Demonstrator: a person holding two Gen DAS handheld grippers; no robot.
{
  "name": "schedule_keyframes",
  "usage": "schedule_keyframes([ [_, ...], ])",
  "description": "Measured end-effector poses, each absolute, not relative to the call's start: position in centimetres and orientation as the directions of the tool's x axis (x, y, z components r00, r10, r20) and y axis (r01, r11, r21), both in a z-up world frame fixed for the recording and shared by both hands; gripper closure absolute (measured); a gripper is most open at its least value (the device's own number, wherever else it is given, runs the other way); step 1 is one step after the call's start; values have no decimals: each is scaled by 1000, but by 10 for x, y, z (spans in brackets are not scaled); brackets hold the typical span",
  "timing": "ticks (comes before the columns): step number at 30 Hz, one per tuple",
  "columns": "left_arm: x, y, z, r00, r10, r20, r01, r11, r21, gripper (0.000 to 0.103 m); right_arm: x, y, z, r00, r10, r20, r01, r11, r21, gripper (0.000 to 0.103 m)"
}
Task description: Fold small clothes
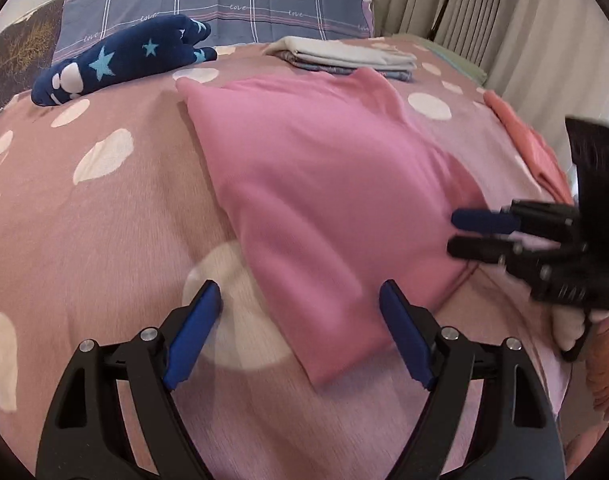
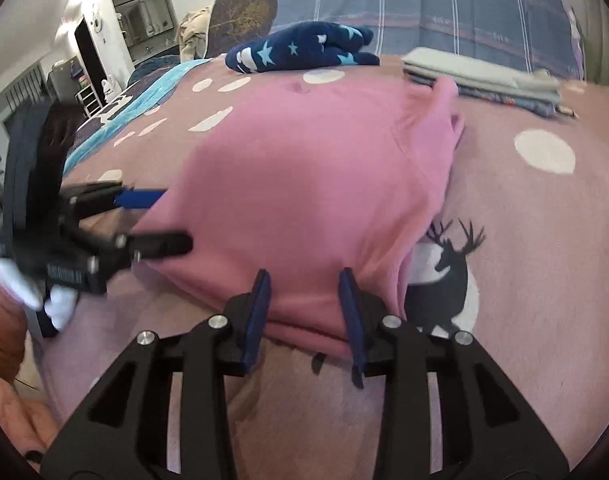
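A pink garment (image 1: pixel 324 168) (image 2: pixel 304 168) lies folded on a dusty-pink bedspread with white dots (image 1: pixel 104 220) (image 2: pixel 524 260). My left gripper (image 1: pixel 299 288) is open wide over the garment's near left corner, and its pads do not press the cloth. From the right wrist view the left gripper (image 2: pixel 177 217) stands at the garment's left edge, held by a white-gloved hand. My right gripper (image 2: pixel 305 276) has its jaws partly apart around the near folded edge, pads (image 2: pixel 260 304) clear of the fabric. In the left wrist view the right gripper (image 1: pixel 452 232) sits at the garment's right edge.
A navy star-print garment (image 1: pixel 120 60) (image 2: pixel 304 46) lies at the back left. A stack of folded pale cloths (image 1: pixel 344 56) (image 2: pixel 484 76) sits behind the pink one. A plaid pillow (image 1: pixel 224 0), an orange cloth (image 1: pixel 524 140) at the right and curtains (image 1: pixel 484 20) border the bed.
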State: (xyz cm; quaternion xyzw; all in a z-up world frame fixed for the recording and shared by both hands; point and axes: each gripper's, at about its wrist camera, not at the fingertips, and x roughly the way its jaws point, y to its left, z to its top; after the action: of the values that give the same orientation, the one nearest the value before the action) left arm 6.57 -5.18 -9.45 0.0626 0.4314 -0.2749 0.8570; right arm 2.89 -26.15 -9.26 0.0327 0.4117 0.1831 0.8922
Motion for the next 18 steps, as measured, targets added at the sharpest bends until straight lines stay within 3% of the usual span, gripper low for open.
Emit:
schedule_keyframes([
  [8,53,-44,-76,532,-412,-740,496,860,-121,21,19,-266,-76,625,351,-698,-242,936,254,62],
  [13,58,-44,-52,603,-412,-684,484,870,-97,21,25,-302,-51,679,347,-647,-166,931,324,54],
  [15,64,-46,-47,611,-411,-677,480,872,-96,21,32,-309,-48,687,336,-645,-143,932,334,46],
  [18,70,-49,-46,616,-399,-679,479,874,-79,21,45,-317,-52,677,316,-665,-104,935,339,45],
])
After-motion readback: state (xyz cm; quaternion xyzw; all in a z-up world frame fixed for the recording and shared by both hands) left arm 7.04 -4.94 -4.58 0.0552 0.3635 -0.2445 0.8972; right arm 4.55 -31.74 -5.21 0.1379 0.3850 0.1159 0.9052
